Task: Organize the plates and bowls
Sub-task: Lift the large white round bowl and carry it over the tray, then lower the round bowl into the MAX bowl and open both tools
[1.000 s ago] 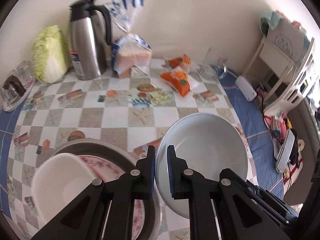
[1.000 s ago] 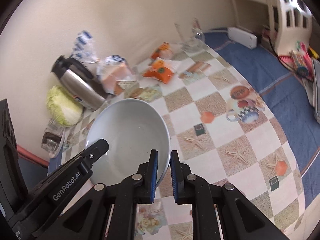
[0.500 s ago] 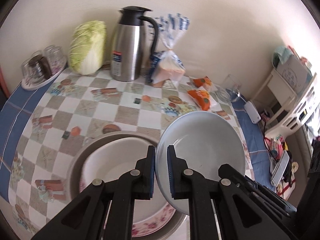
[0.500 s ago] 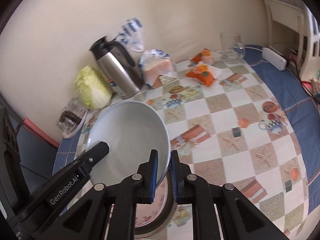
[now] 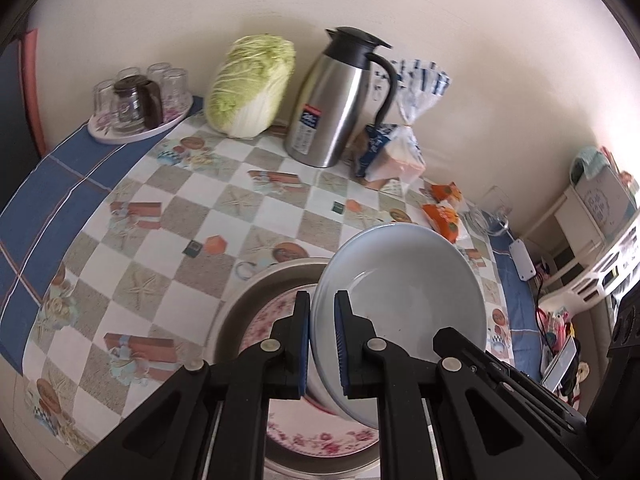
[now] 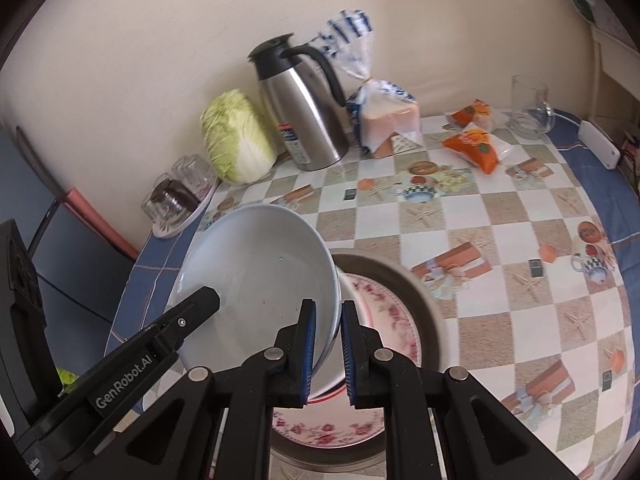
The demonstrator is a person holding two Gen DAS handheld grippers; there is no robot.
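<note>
A pale blue-white bowl (image 5: 404,300) hangs tilted above a round metal basin (image 5: 256,284). My left gripper (image 5: 322,312) is shut on the bowl's left rim. My right gripper (image 6: 329,320) is shut on the right rim of the same bowl (image 6: 256,280). Inside the metal basin (image 6: 404,280) lies a floral pink plate (image 6: 384,320), also seen as the floral plate (image 5: 320,436) under the bowl, with a white dish edge partly hidden beneath the bowl.
Along the wall stand a tray of upturned glasses (image 5: 140,100), a cabbage (image 5: 248,84), a steel jug (image 5: 340,100) and bagged bread (image 5: 396,152). Orange snack packets (image 6: 476,144) and a glass mug (image 6: 528,108) sit at the far right. A checkered cloth (image 5: 168,240) covers the table.
Both grippers have carried the bowl sideways to the left over the basin, rolling as they went. The white dish in the basin is now mostly hidden under the bowl.
</note>
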